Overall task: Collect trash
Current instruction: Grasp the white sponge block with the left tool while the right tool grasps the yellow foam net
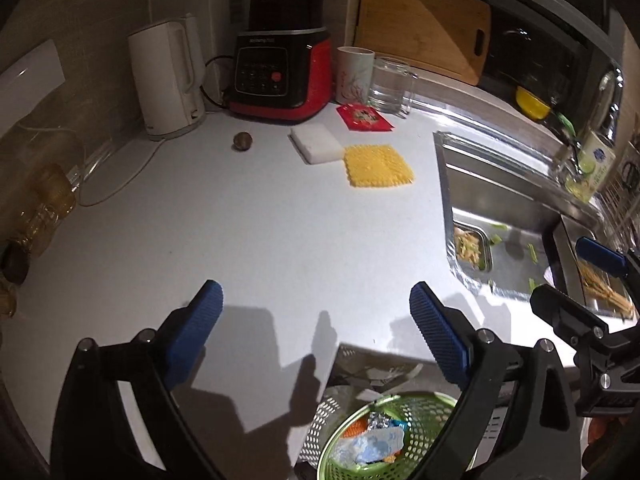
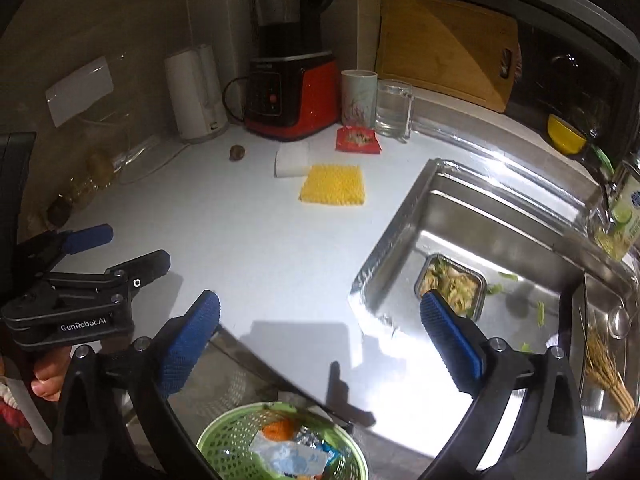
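Observation:
A green mesh basket (image 1: pixel 404 412) (image 2: pixel 224 440) below the counter edge holds wrappers, foil and an orange scrap. On the white counter (image 1: pixel 248 224) lie a red wrapper (image 1: pixel 362 117) (image 2: pixel 357 140) and a small brown ball (image 1: pixel 242 142) (image 2: pixel 237 153). My left gripper (image 1: pixel 316 320) is open and empty above the counter's front edge; it shows at the left of the right wrist view (image 2: pixel 120 248). My right gripper (image 2: pixel 320 324) is open and empty over the counter and sink edge; it also shows in the left wrist view (image 1: pixel 572 276).
A white kettle (image 1: pixel 168 76), red blender (image 1: pixel 280 72), cup (image 1: pixel 354 74) and glass (image 1: pixel 390 84) stand at the back. A white sponge (image 1: pixel 318 142) and yellow pad (image 1: pixel 378 166) lie mid-counter. The steel sink (image 2: pixel 500 248) holds a food tray (image 2: pixel 452 288) and skewers (image 2: pixel 608 376).

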Available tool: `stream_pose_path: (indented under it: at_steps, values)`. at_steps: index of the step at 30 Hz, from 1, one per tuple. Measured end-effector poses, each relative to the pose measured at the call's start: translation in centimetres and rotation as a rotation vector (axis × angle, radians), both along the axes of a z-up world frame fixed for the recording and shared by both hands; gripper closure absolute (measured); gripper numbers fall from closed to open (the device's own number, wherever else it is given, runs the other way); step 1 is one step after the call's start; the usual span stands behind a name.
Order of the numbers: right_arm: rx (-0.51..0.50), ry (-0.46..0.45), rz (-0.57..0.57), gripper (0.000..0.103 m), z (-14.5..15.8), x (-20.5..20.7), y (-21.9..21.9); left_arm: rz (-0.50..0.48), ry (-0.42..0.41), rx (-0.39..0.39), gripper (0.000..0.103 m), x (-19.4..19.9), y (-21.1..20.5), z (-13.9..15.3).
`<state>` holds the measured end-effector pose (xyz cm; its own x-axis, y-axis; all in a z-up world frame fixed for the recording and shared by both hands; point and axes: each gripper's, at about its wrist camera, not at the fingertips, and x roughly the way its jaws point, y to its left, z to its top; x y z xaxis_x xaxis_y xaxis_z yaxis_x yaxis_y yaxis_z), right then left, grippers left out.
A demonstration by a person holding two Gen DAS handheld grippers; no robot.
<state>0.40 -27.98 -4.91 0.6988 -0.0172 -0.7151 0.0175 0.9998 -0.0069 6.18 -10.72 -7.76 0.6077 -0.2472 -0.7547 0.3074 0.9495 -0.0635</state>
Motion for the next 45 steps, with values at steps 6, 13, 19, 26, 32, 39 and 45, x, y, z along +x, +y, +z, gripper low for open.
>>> stream_pose_path:
  at_steps: [6, 13, 19, 26, 32, 39, 45]
  values:
    - [-0.044, 0.001, 0.037, 0.003, -1.6, 8.6, -1.8, 0.137, 0.016, -0.029, 0.010, 6.7, -1.5, -0.2]
    - [0.037, 0.073, 0.037, 0.003, -6.9, 18.0, -4.1, 0.215, 0.029, -0.034, 0.010, 14.3, -4.4, -1.4]
    - [0.072, 0.151, 0.018, 0.003, -10.7, 23.7, -4.3, 0.285, 0.067, -0.060, 0.010, 18.3, -5.1, -3.4]
    - [0.069, 0.200, -0.012, 0.012, -12.9, 26.7, -4.3, 0.314, 0.080, -0.033, 0.010, 20.9, -5.7, -4.9]
    - [0.051, 0.185, 0.023, 0.048, -12.7, 27.0, -4.6, 0.338, 0.113, -0.028, 0.010, 23.9, -7.1, -5.9]
    - [0.143, 0.195, 0.054, 0.082, -11.9, 26.4, -6.7, 0.324, 0.146, 0.027, 0.010, 27.3, -10.9, -7.3]
    - [0.188, 0.189, 0.069, 0.085, -11.1, 25.6, -8.5, 0.330, 0.170, 0.047, 0.010, 29.2, -13.0, -8.8]
